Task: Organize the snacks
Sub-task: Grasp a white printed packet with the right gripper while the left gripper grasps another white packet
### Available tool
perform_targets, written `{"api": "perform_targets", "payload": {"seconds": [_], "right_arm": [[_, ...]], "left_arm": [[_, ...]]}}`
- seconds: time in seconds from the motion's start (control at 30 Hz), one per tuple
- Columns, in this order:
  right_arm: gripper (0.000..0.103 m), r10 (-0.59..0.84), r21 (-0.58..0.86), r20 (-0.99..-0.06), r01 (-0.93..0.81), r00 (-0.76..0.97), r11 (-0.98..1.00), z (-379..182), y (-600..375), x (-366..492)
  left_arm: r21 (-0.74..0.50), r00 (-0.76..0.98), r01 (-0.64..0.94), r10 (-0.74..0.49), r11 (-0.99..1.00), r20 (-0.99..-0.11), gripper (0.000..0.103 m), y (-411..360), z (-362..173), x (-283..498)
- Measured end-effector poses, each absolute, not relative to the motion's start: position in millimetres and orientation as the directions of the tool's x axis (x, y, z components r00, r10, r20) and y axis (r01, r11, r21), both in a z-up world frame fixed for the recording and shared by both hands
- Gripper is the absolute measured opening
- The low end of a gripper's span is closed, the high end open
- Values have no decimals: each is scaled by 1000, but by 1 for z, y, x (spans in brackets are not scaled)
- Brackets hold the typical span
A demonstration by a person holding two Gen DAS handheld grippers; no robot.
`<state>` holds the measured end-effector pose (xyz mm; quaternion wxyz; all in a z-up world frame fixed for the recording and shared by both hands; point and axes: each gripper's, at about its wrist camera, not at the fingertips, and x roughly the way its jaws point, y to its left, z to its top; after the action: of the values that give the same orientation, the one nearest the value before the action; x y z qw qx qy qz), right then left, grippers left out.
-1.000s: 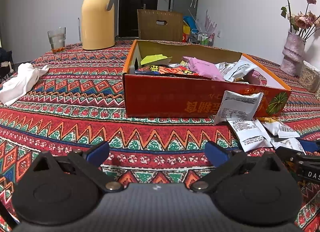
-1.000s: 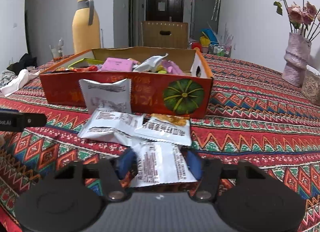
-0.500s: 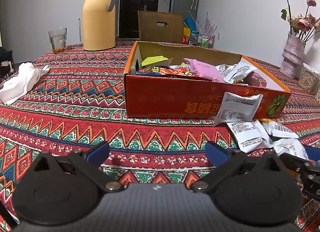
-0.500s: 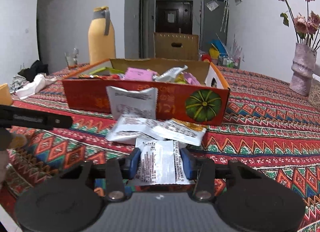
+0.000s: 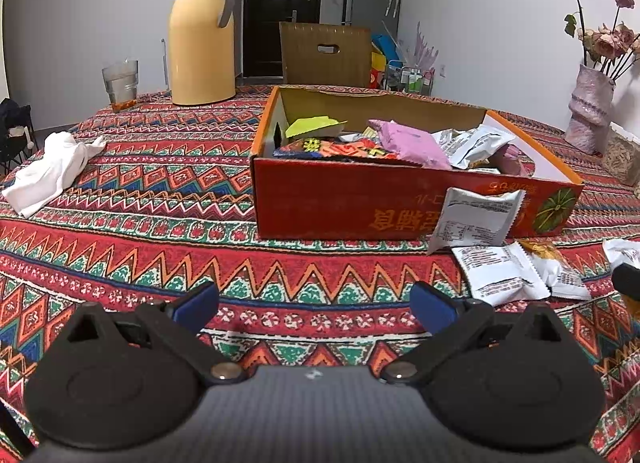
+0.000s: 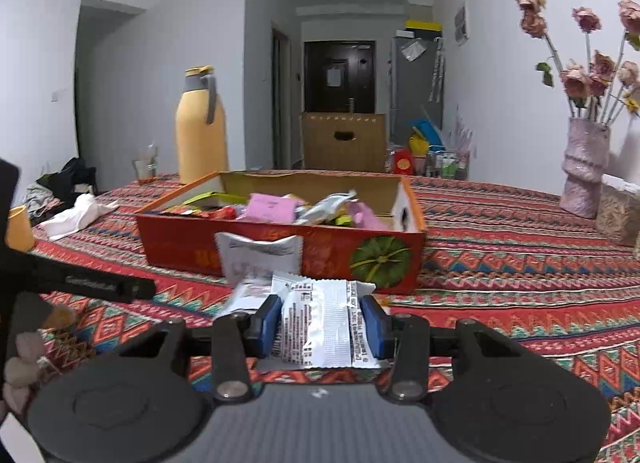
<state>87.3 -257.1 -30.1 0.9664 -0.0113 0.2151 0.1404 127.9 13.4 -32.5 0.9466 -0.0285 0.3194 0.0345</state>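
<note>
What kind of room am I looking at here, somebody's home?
Most likely a lived-in home, at a dining table. A patterned tablecloth covers it, a yellow thermos jug and a vase of dried roses stand on it, and a fridge stands by the door.

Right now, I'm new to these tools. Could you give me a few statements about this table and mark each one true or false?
1. The right tool grips a white packet. True.
2. The left tool holds a packet. False: it is open, with nothing between its fingers.
3. The red box has snacks in it. True.
4. The yellow jug stands inside the box. False: it stands on the tablecloth behind the box.
5. A white packet leans on the box front. True.
6. The vase is empty. False: it holds flowers.
</note>
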Motion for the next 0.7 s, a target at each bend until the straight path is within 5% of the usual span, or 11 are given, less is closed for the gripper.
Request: {"api": "perform_targets", "payload": {"seconds": [0.7], "right_arm": [[43,74,68,-428,-50,901,996,-53,-334,140]], "left_arm": [[13,758,-4,12,1000,-652,103,-62,-19,157]]}}
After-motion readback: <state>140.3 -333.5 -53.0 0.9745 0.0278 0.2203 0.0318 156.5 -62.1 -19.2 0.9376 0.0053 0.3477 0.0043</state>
